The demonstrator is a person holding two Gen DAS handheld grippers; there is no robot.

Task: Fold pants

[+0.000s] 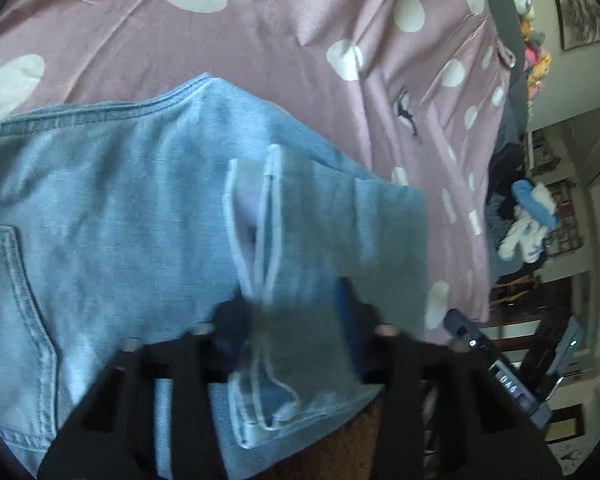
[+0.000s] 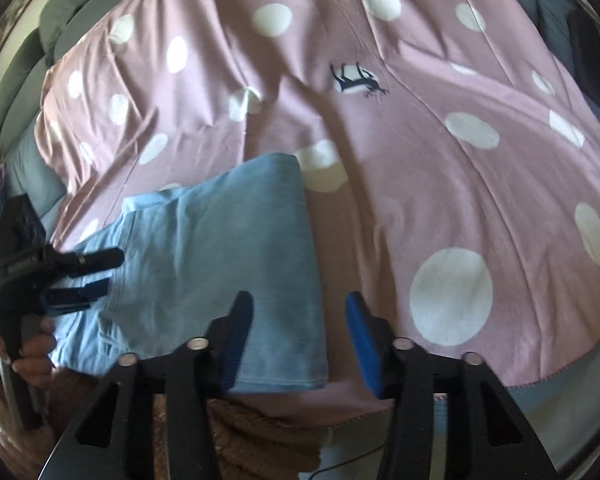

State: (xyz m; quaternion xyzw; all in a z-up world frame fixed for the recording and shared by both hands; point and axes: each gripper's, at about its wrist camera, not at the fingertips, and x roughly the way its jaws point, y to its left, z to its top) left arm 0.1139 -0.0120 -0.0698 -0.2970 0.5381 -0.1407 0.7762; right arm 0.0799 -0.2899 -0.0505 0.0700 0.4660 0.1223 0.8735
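Left hand-held gripper [image 1: 296,312] clamps the pants' [image 1: 120,200] doubled hem, apparently to carry the fold over, while the right hand-held gripper [image 2: 298,320] hovers wide, empty, above the bed [image 2: 480,92].

Light-blue denim pants [image 1: 112,208] lie on a pink polka-dot bedspread [image 1: 284,32], hem ends between the left gripper's [image 1: 296,308] jaws.
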